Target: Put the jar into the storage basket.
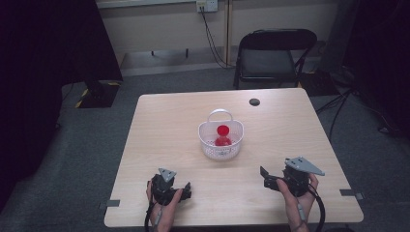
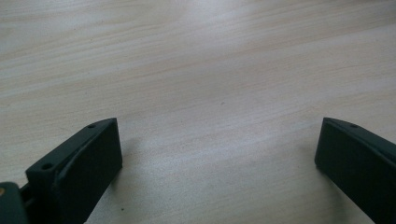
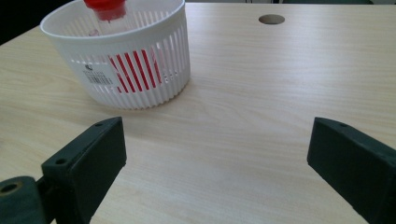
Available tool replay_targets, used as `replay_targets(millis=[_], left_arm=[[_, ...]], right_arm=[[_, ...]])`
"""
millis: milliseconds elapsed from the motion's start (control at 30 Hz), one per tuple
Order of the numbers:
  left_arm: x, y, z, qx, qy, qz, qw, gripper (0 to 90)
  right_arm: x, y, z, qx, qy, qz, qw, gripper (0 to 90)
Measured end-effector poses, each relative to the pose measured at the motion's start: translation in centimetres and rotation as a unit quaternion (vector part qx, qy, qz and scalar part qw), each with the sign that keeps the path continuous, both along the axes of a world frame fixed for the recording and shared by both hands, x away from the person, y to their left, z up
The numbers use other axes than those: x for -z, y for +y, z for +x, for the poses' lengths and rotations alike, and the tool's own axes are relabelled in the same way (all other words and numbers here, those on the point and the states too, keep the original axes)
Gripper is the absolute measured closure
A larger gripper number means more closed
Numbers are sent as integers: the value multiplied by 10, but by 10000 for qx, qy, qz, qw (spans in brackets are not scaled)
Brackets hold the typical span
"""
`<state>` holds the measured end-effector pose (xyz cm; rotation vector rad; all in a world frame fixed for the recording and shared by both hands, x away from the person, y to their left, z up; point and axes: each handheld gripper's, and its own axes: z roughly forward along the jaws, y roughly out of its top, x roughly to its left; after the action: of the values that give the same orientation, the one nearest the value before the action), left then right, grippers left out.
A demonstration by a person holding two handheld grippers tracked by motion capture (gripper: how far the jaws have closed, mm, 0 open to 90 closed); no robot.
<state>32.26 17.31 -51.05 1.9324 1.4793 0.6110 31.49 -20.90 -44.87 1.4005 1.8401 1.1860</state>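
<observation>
We hold a claw in each hand, low over the near part of the tabletop point(image 1: 159, 121), with both forearms coming in from the bottom edge of the high view. Our left hand point(image 1: 162, 200) wraps the left claw point(image 1: 186, 190), whose jaws point toward the right and stand wide apart with bare wood between them in the left gripper view. Our right hand point(image 1: 297, 193) grips the right claw point(image 1: 265, 177) from below, its grey plate on top and its cable looping down by the wrist; its jaws also gape wide, gripping nothing.
</observation>
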Motion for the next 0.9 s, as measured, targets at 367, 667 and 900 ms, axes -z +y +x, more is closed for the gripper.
replay_targets(millis=[367, 667, 900], left_arm=[[0, 0, 0, -28, -2, -3, 10000, 5], [0, -1, -1, -39, -2, -4, 10000, 5], [0, -1, -1, -41, -2, -5, 10000, 5]], right_arm=[[19, -5, -10, 139, 145, -88, 9998, 45], [31, -3, -12, 187, 288, -204, 9992, 47], [39, 0, -14, 213, 385, -298, 9986, 48]])
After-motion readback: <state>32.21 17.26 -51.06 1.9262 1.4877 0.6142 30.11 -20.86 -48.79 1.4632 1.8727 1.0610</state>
